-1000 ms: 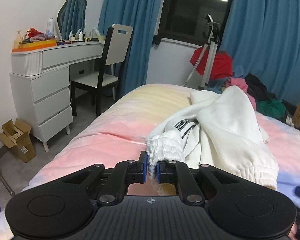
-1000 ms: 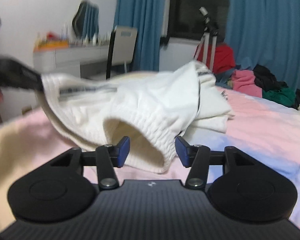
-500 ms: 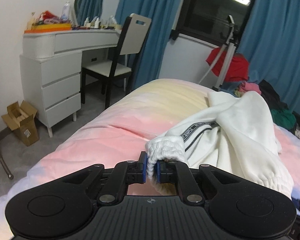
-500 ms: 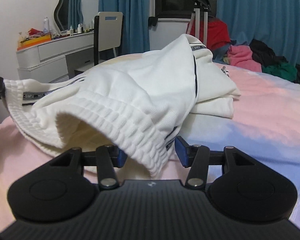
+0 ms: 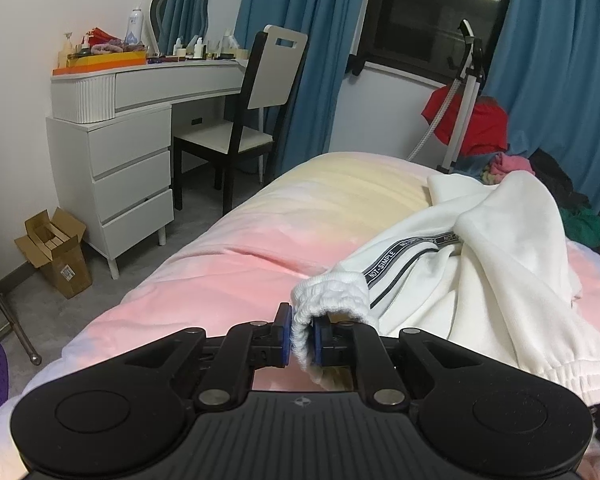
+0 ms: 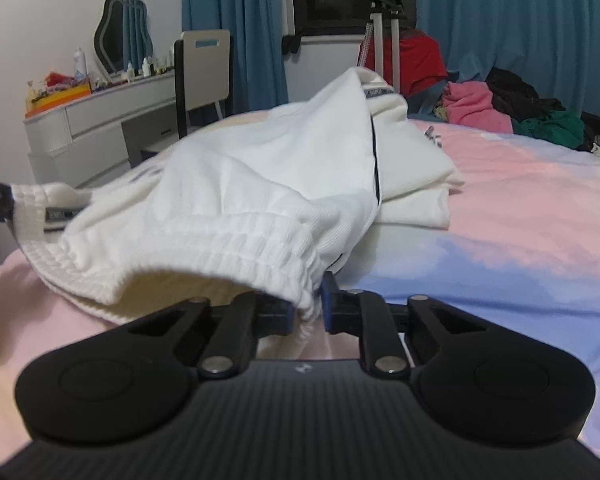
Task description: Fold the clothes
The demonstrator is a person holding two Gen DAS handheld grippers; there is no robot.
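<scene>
We pinch the ribbed waistband point(image 5: 332, 294) of one pair of white sweatpants point(image 6: 268, 184) in the left hand-held gripper point(image 5: 300, 340), while the right hand-held gripper point(image 6: 308, 312) is closing on the band's other end, so we can stretch it flat. The rest trails ahead of both hand-held grippers across the bed point(image 5: 260, 240).
</scene>
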